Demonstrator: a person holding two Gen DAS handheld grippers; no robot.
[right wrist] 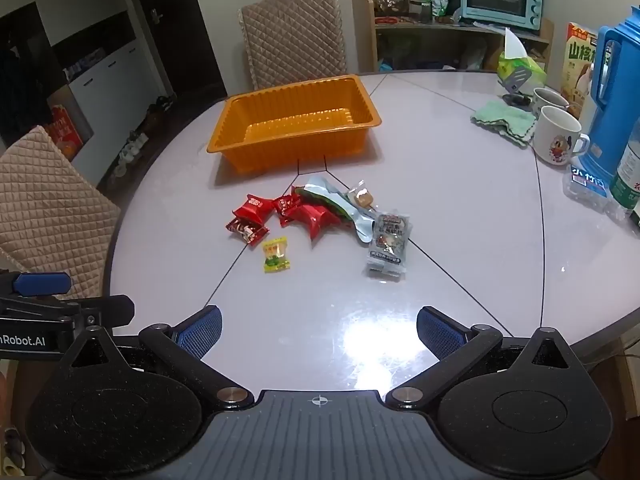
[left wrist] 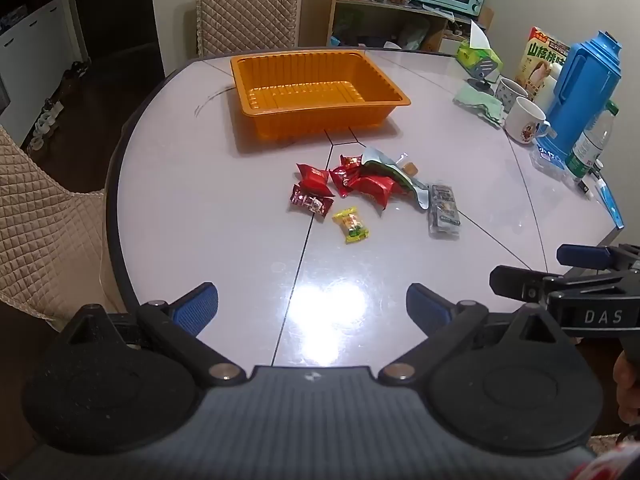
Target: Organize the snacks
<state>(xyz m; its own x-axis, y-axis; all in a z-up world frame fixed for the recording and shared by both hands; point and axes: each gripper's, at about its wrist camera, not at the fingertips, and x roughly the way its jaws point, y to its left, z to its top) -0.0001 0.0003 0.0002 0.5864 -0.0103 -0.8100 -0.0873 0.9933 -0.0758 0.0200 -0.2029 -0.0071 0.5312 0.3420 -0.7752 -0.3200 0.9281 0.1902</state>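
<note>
Snacks (left wrist: 362,188) loose mid-table, near side of empty orange tray (left wrist: 320,84); left gripper (left wrist: 312,312) and right gripper (right wrist: 319,332) both spread, empty; advise pinching outlying yellow candy (right wrist: 276,255) first, squarely by its body.

Round pale table (right wrist: 460,240) carrying a tray, snacks and drinkware

An orange tray (right wrist: 294,124) is sitting toward the far edge, with a cluster of red snack packets (right wrist: 280,214), a yellow candy (right wrist: 275,255), a pale blue-green pouch (right wrist: 340,204) and a grey sachet (right wrist: 387,246) lying just in front of it. At the right side, two mugs (right wrist: 558,134), a green cloth (right wrist: 506,122), a blue thermos (right wrist: 616,80) and a tissue pack (right wrist: 520,66) are standing together.
</note>
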